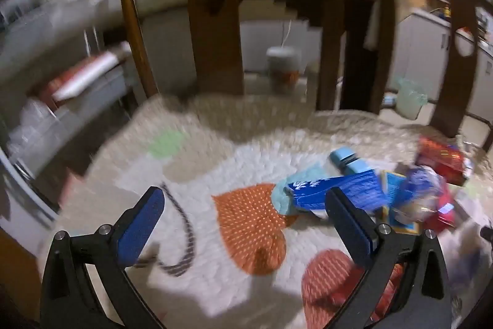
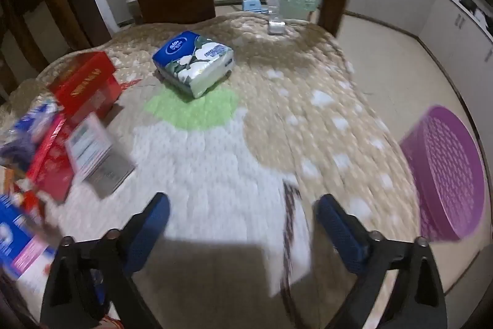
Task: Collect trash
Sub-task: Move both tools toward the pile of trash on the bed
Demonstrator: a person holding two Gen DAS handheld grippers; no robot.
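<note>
Both grippers are wide open w/ nothing between the jaws: left gripper (image 1: 245,216) hangs over the patterned rug (image 1: 215,162), right gripper (image 2: 242,213) over a bare white patch of the same rug. The trash sits in a loose heap on the rug: in the left view a blue foil wrapper (image 1: 336,190) lies just beyond the right-hand finger, overlapping a crumpled clear bag (image 1: 428,196) and a red box (image 1: 443,159); in the right view the same heap shows at the left edge, w/ a red carton (image 2: 84,82), a white leaflet-like pack (image 2: 95,153) and blurred wrappers near it. A blue-and-white tissue pack (image 2: 194,63) lies apart from the heap, on the green spot, looks sealed and full, so prob not trash. A purple lattice basket (image 2: 446,174) stands on the floor just off the rug's edge, likely the bin. Both views are motion-blurred, so edges are hard to read. Risks, as I judge them: pieces overlap, so closing on the wrapper could drag the bag or box along and scatter the heap; thin foil lies flat on deep pile, so the pads may pinch rug fibres instead, or slip off; the light wrapper could drop out on the way over to the basket, which is well apart from the heap; grabbing the tissue pack by mistake would bin a good item. Chair/table legs (image 1: 214,30) crowd the far side, so a wide swing could knock them.
</note>
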